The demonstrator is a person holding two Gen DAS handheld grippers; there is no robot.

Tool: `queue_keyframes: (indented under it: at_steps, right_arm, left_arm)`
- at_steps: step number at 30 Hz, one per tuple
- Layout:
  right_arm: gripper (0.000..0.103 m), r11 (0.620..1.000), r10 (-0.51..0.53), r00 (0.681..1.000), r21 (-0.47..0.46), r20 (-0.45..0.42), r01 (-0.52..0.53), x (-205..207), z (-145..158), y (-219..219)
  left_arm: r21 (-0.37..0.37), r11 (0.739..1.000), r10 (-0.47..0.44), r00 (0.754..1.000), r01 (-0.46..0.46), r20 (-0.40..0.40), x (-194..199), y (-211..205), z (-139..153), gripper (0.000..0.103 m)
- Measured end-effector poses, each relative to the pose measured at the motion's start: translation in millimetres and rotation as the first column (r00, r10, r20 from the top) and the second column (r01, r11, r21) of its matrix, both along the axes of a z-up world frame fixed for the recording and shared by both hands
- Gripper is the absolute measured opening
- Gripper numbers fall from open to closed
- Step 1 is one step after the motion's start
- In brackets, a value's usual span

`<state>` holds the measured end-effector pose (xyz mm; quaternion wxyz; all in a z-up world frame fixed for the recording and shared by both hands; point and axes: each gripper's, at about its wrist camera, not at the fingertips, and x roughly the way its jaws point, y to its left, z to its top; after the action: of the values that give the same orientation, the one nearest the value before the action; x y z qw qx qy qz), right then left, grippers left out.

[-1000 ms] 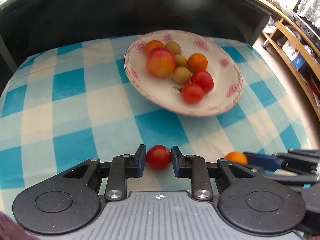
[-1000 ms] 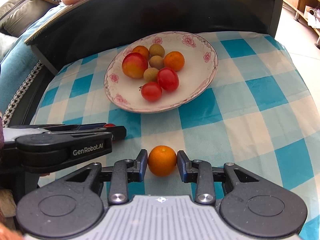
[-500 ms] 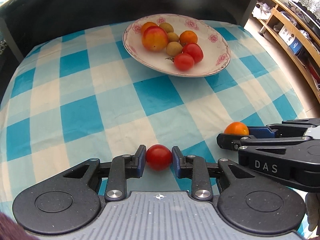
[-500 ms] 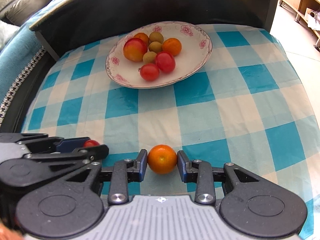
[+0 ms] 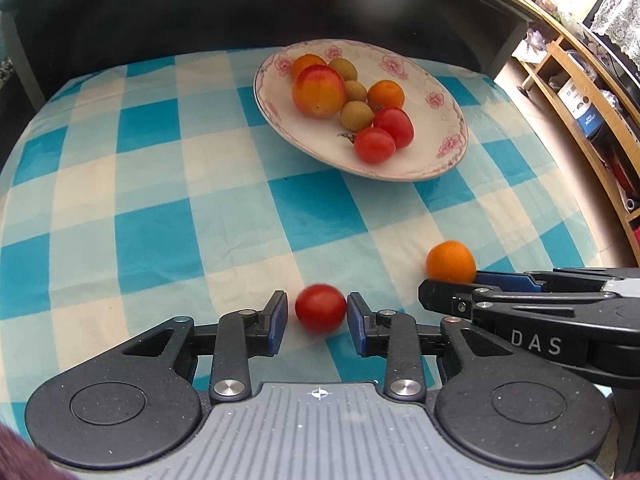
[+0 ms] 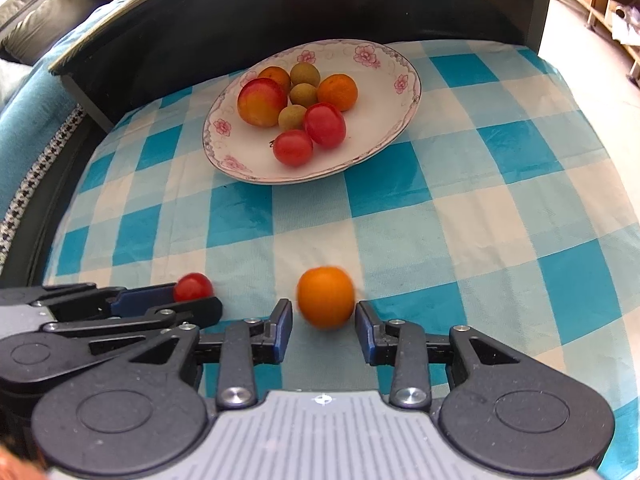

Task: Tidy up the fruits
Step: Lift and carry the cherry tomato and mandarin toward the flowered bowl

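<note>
A red tomato (image 5: 321, 307) lies on the checked cloth between the fingers of my left gripper (image 5: 317, 320), which is open with gaps on both sides. A small orange (image 6: 325, 297) lies between the fingers of my right gripper (image 6: 323, 330), also open. Both fruits look slightly blurred. The tomato also shows in the right wrist view (image 6: 193, 286), and the orange in the left wrist view (image 5: 450, 261). A floral plate (image 5: 440, 136) at the back of the cloth holds several fruits: a peach (image 5: 318, 90), oranges, tomatoes and small green-brown fruits.
The blue and white checked cloth (image 5: 180, 200) covers the table. A dark raised board (image 5: 200, 8) runs behind the plate. Wooden shelves (image 5: 592, 112) stand at the right. A sofa (image 6: 36, 40) is at the far left in the right wrist view.
Both grippers have opened and let go of their fruit, the tomato on the left and the orange on the right. Both fruits now rest on the cloth near the front edge.
</note>
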<state>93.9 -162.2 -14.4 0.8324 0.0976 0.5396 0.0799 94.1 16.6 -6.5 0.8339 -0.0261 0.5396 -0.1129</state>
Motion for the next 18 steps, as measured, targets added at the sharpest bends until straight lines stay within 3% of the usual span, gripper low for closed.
queue_keyframes:
  at_steps: [11, 18]
  right_arm:
    - [0.041, 1.0, 0.002, 1.0, -0.028, 0.017, -0.001, 7, -2, 5]
    - [0.035, 0.997, 0.033, 0.999, -0.071, 0.02, -0.031, -4, -1, 11]
  left_arm:
    - [0.019, 1.0, -0.006, 1.0, 0.006, 0.007, -2, -3, -1, 0.038]
    - [0.019, 1.0, -0.007, 1.0, 0.007, 0.007, -4, -1, -1, 0.035]
